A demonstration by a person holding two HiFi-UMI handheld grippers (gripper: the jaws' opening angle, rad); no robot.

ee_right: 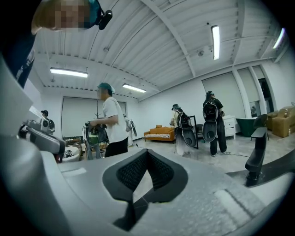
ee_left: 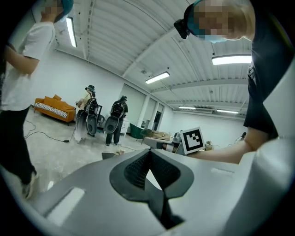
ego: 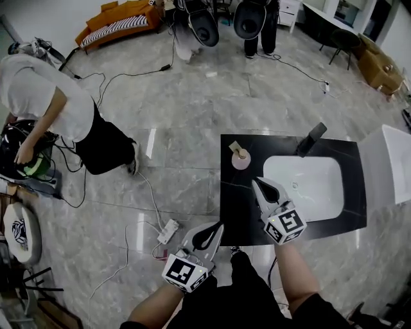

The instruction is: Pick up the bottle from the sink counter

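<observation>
A small pink bottle (ego: 241, 159) with a pale top stands on the black sink counter (ego: 231, 212), near its far left corner and left of the white basin (ego: 305, 186). A black faucet (ego: 310, 139) rises behind the basin; in the right gripper view the faucet (ee_right: 256, 152) is at the right. My right gripper (ego: 255, 182) is over the counter just this side of the bottle, shut and empty (ee_right: 147, 151). My left gripper (ego: 218, 226) hangs lower, off the counter's near left edge, its tips together with nothing between them (ee_left: 150, 151).
A person in a white shirt (ego: 45, 96) bends over gear at the far left. Cables and a power strip (ego: 168, 230) lie on the floor left of the counter. Two people (ego: 204, 26) stand at the back by an orange sofa (ego: 122, 19). A white unit (ego: 392, 164) adjoins the counter's right.
</observation>
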